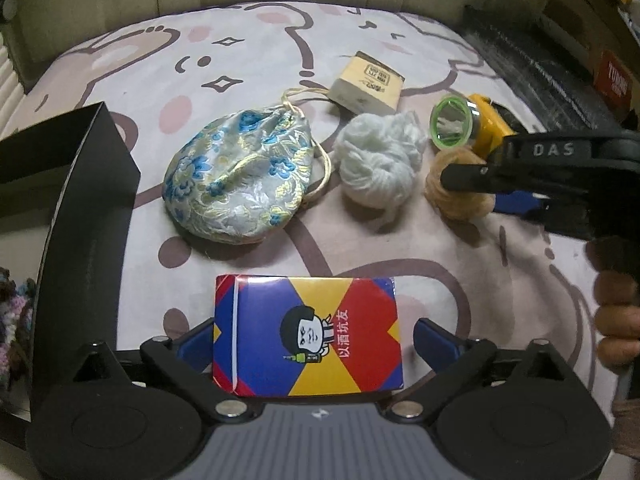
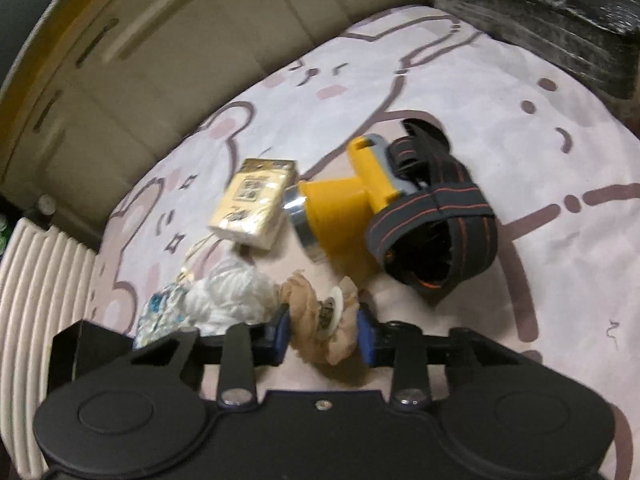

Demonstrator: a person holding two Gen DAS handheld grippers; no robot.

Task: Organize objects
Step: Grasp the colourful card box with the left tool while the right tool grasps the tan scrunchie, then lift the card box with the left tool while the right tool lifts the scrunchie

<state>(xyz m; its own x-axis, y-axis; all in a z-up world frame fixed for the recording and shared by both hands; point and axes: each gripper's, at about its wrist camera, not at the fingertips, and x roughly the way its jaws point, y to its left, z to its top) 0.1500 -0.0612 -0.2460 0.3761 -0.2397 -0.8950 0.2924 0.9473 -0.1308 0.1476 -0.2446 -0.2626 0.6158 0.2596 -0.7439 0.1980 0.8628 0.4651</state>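
A red, yellow and blue card box lies on the cartoon-print bedsheet, between the fingers of my left gripper. The gripper is open, and a strip of sheet shows beside its right pad. My right gripper is shut on a tan fluffy bundle, its blue pads pressing both sides. From the left wrist view, the right gripper comes in from the right onto that bundle. A white yarn ball, a blue-flowered brocade pouch, a tissue pack and a yellow headlamp lie nearby.
An open black box stands at the left edge of the bed. The headlamp's black strap lies coiled behind it. A dark wrapped bundle sits at the back right. A person's hand holds the right gripper's handle.
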